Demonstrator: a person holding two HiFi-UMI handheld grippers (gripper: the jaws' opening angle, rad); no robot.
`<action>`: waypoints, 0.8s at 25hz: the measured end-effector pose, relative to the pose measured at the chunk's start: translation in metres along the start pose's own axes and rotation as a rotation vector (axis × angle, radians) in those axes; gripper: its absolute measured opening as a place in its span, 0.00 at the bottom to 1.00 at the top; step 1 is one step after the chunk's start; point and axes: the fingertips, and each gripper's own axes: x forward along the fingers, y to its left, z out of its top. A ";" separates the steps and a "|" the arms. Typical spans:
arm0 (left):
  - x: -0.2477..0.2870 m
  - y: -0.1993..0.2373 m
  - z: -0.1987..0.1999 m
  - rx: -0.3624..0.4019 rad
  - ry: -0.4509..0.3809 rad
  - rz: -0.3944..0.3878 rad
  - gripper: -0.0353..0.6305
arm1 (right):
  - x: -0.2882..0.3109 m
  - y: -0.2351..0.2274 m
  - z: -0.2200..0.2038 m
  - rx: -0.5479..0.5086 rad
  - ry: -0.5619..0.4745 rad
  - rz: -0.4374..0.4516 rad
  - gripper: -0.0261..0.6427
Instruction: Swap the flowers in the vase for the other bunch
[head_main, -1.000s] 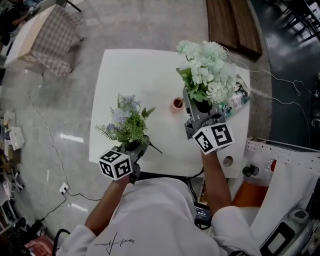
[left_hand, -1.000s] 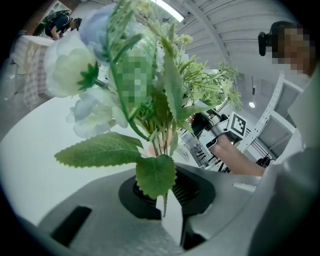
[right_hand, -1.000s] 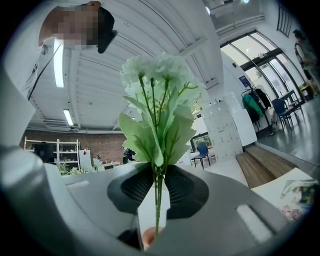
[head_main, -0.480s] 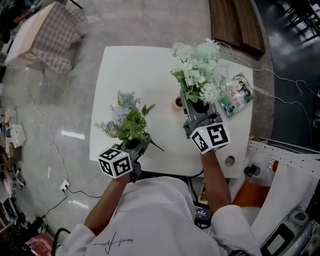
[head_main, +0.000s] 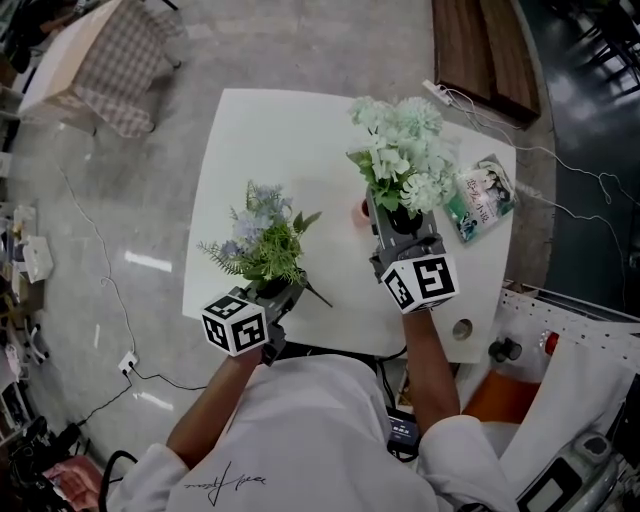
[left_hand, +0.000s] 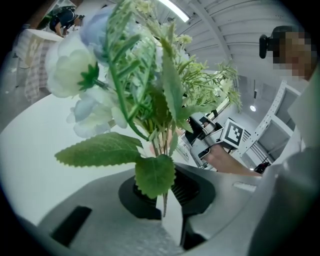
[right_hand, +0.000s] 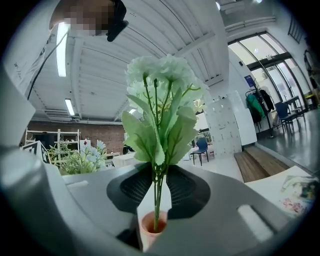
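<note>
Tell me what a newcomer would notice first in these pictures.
A large white bunch stands upright in the right hand-held gripper over the white table. Its stems, between jaws that have just been opening, reach into a small pink vase. The left hand-held gripper grips a blue-and-green bunch near the table's front edge.

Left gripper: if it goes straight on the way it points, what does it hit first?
Left gripper, clamped on the blue bunch, angles slightly down: most likely the white table first, though depth is unclear.

A printed packet (head_main: 482, 198) lies on the white table's (head_main: 270, 140) corner, wooden bench (head_main: 485, 45) beyond.
</note>
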 end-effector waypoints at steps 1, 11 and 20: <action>0.000 0.001 0.000 -0.003 0.000 0.001 0.11 | 0.000 0.000 -0.001 0.002 0.002 -0.002 0.17; 0.001 0.003 0.000 -0.016 0.004 -0.002 0.11 | -0.004 -0.002 -0.016 0.008 0.032 -0.035 0.18; 0.004 0.005 -0.001 -0.006 0.012 -0.001 0.11 | -0.005 -0.001 -0.022 0.009 0.056 -0.047 0.20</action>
